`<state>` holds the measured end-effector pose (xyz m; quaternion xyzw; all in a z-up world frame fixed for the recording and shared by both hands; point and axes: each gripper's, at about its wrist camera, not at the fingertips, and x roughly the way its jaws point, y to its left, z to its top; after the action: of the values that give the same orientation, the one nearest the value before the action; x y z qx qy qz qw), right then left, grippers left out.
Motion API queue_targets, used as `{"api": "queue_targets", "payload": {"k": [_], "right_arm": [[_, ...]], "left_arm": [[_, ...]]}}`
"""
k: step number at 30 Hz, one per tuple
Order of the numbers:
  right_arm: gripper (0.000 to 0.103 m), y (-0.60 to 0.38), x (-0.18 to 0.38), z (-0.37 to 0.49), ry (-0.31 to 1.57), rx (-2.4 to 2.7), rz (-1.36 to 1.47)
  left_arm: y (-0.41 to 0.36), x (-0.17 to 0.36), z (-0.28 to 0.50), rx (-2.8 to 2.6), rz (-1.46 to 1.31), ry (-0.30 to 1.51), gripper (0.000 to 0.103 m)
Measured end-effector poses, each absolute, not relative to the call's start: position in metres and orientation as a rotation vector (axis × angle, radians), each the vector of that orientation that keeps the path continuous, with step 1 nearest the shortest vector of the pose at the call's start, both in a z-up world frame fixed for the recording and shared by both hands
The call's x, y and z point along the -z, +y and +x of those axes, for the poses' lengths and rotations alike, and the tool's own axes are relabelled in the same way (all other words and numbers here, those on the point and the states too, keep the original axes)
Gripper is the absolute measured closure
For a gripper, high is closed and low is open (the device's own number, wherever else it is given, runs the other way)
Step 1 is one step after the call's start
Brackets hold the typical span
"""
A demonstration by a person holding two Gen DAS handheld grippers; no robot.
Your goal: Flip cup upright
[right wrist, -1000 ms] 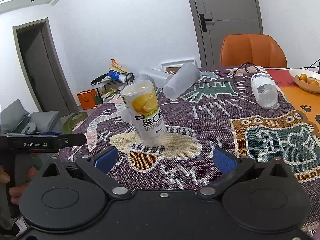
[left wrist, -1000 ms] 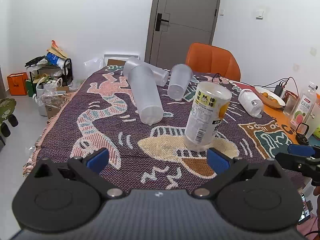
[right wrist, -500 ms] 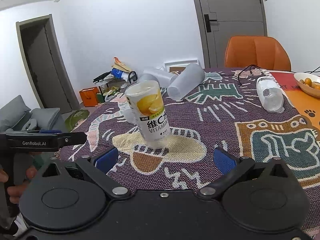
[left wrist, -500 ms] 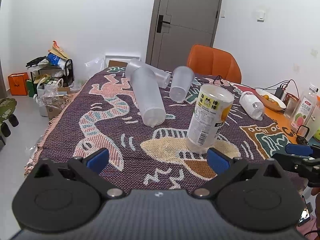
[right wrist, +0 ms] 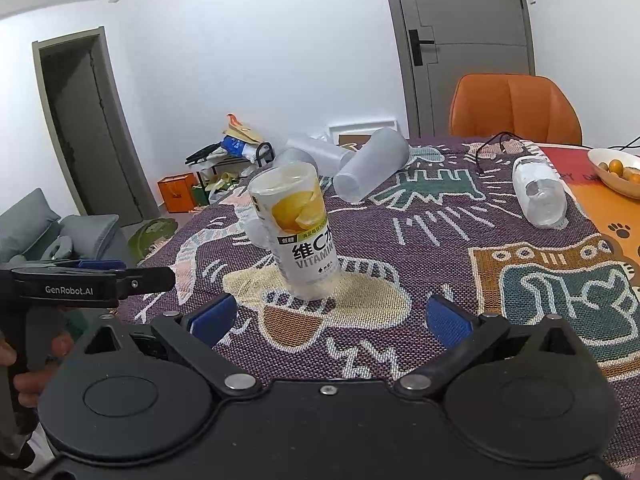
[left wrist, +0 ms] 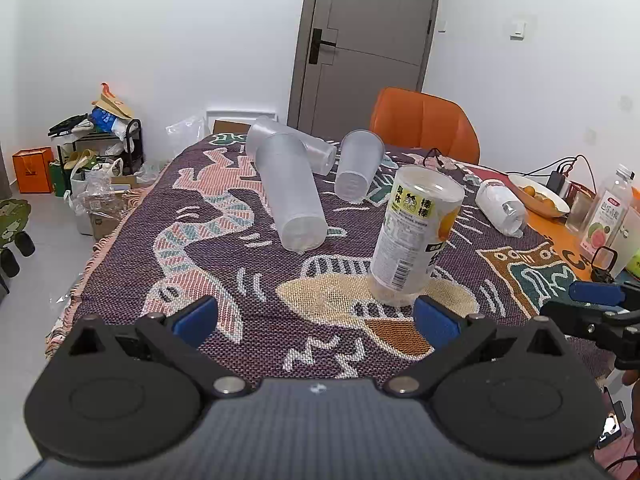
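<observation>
Grippers, left and right, both spread wide and holding nothing, hover low over the near edge of a patterned tablecloth. Just beyond their fingertips stands the labelled cup, tilted. Farther back lie three frosted cups; a bottle lies at far right.

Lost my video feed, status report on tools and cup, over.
Left tool open, empty. Right tool open, empty. Labelled cup standing on tablecloth, ungripped. Frosted cups lying behind, not blocking.
</observation>
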<state>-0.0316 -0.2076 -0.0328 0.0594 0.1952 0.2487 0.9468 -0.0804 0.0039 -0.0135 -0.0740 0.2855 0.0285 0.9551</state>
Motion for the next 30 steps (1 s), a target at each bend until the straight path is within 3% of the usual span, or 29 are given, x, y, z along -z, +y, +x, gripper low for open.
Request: {"api": "queue_targets", "payload": {"k": [30], "right_arm": [[0.0,-0.2121,0.0306,-0.029,0.39,-0.5,0.128]], "left_arm": [[-0.0053,0.0111,-0.0765,-0.031,-0.125,0.574,0.0]]}}
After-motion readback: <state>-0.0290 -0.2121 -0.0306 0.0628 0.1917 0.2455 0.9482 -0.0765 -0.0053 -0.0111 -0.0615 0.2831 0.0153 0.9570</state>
